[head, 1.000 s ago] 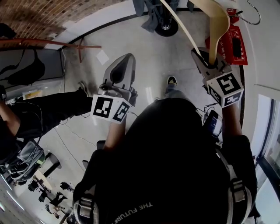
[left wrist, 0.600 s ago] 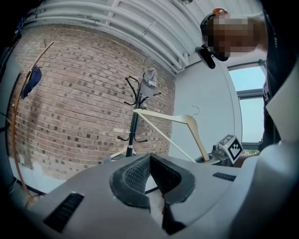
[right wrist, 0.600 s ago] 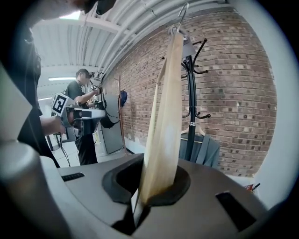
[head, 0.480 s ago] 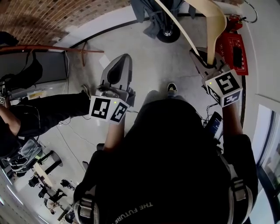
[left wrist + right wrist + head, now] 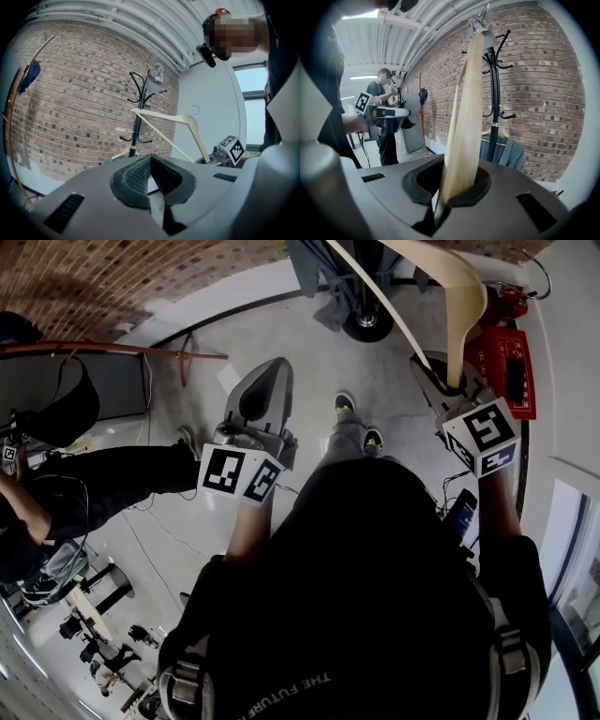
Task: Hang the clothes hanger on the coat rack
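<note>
The hanger point(image 5: 464, 131) is not yet on the rack. It stands upright in our right hand-held gripper point(image 5: 452, 187), whose jaws are clamped on the lower end of one wooden arm. Its wire hook point(image 5: 483, 11) is at the very top, free in the air. In the right gripper view the hook lies over the upper pegs of the rack point(image 5: 493, 93), but that looks to us like overlap along the line of sight rather than contact. The left gripper view shows the hanger point(image 5: 187, 123) apart from the rack point(image 5: 137, 117).

Our left hand-held gripper point(image 5: 150, 176) has its jaws together with nothing between them. It is held out in front of us and plays no part in the carry.

Compared with a second ago, the rack's round base point(image 5: 366, 324) sits lower in the head view and our feet have moved forward on the floor point(image 5: 281, 324). The hanger point(image 5: 464, 315) has shifted up towards the top edge of that view. We take this to mean we are walking towards the rack with the grip unchanged, so the approach is under way and the hanging itself is still to come.

A grey garment point(image 5: 511, 152) already hangs low on the rack, and a cap point(image 5: 156, 75) sits on its top. We judge that the next move is to raise the hook over a free upper peg.
</note>
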A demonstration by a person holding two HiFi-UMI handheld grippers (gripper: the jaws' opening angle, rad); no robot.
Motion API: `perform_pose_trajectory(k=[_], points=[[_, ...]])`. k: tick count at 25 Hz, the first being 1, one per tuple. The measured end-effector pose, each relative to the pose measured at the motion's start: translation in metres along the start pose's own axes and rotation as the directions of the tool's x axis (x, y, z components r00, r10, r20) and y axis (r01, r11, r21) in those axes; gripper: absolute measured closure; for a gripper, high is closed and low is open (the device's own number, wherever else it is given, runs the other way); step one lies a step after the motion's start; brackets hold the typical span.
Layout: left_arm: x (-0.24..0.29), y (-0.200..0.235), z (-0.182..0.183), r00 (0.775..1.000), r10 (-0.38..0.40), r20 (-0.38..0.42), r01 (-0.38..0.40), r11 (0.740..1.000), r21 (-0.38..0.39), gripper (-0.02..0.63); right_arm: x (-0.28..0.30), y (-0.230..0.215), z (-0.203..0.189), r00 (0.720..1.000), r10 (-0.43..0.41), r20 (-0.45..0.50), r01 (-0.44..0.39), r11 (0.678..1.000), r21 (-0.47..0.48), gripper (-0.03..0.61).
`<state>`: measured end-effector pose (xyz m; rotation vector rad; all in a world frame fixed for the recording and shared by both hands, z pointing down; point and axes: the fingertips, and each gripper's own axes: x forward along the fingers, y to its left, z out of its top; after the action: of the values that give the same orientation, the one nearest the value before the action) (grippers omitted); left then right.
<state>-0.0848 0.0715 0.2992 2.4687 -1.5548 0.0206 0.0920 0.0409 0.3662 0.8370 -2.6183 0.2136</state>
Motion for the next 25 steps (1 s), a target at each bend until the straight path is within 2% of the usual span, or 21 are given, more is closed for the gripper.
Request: perform_pose_trajectory(k=[16,25], points=[[0.079,0.11,0.021,0.999,-0.032,0.026,0.033,0.999,-0.038,0.6,0.104,-0.045,0.047,0.999,0.005,-0.041,-0.007,0.999,-0.036,0.549],[0.09,0.135,0.031,0.998,-0.036,0.052,0.039,0.998,-0.052,0.6,0.124,-0.049,0.059,0.998,0.006,-0.064,-0.01,0.998,-0.066,0.549]])
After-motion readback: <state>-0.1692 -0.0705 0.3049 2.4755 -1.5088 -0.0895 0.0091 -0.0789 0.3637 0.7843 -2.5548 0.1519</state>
